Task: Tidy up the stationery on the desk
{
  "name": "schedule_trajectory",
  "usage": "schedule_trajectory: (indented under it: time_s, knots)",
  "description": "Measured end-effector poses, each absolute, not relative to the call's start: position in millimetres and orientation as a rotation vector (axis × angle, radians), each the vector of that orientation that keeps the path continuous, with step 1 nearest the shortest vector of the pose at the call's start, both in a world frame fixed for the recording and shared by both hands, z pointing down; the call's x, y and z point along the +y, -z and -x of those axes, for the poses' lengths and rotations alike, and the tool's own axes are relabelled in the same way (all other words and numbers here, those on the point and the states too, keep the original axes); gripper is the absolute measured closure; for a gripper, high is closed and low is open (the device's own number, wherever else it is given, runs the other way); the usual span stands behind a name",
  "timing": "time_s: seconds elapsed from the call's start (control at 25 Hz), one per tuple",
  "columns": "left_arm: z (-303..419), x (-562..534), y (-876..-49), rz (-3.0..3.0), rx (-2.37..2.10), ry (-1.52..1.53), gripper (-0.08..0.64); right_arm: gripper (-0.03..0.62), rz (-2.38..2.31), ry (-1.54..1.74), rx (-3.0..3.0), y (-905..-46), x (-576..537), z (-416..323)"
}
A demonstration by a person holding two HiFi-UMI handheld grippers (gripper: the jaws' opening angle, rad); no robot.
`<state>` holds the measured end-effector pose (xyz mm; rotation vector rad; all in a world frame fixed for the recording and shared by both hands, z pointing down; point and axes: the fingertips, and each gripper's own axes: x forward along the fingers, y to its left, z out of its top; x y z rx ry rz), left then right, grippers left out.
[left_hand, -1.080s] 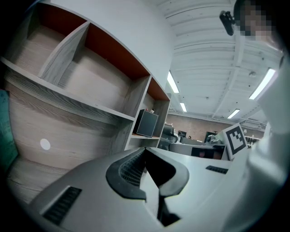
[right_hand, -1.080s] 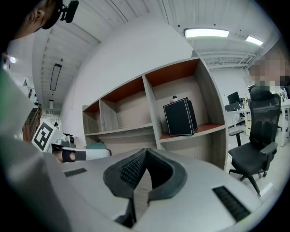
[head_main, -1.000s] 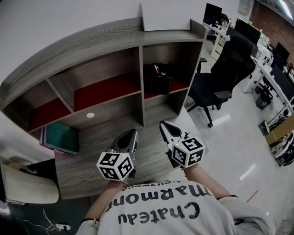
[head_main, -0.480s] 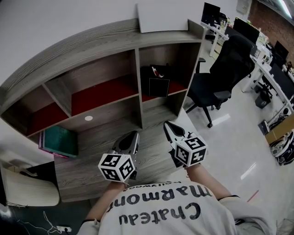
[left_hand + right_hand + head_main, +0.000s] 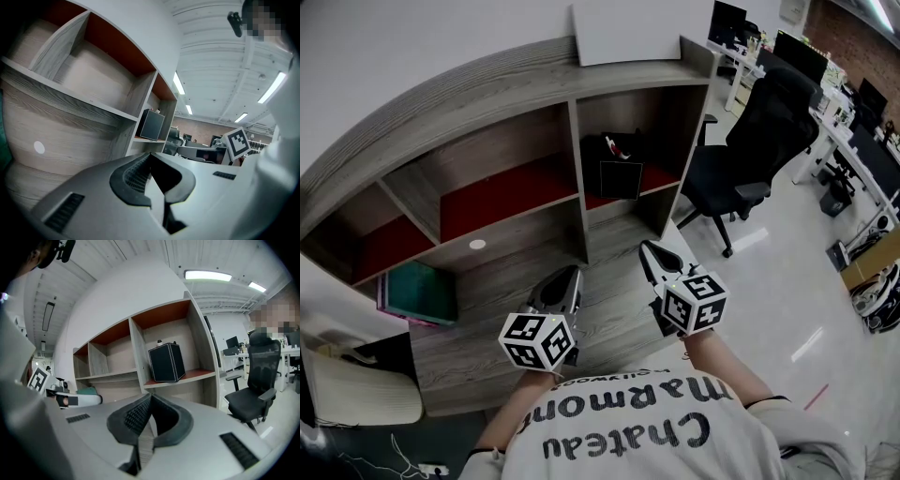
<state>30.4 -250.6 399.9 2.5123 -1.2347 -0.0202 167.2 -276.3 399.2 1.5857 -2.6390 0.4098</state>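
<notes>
A black box-shaped holder (image 5: 619, 173) stands on the red-lined right shelf of the wooden hutch (image 5: 487, 112), with something red and white sticking out of its top; it shows as a black box (image 5: 166, 362) in the right gripper view and a black box (image 5: 150, 124) in the left gripper view. My left gripper (image 5: 570, 275) hovers over the wooden desk (image 5: 487, 328), jaws shut and empty. My right gripper (image 5: 649, 251) hangs beside it near the desk's right edge, also shut with nothing held. Both point toward the shelves.
A stack of teal and pink books (image 5: 417, 292) lies in the lower left cubby. A black office chair (image 5: 759, 141) stands right of the desk. A beige chair (image 5: 356, 389) sits at the lower left. A white board (image 5: 628, 28) rests on the hutch top.
The right gripper has drifted slightly right and down. The view has shifted a little, so the shelves sit further left. The left gripper holds its place.
</notes>
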Motion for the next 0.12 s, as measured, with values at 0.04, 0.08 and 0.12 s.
schedule_trajectory:
  time_s: [0.04, 0.08, 0.12]
  knots:
    - [-30.3, -251.1, -400.4, -2.511, -1.235, 0.020, 0.545, 0.581, -1.582, -0.410, -2.639, -399.8, -276.3, -166.5]
    - [-30.3, -251.6, -400.9, -2.510, -1.235, 0.020, 0.545, 0.581, -1.579, -0.411, -2.638, -400.6, -276.2, -165.9]
    - [-30.3, -252.1, -401.3, -2.509, -1.235, 0.019, 0.545, 0.581, -1.575, -0.411, -2.638, -401.3, -276.2, -165.2]
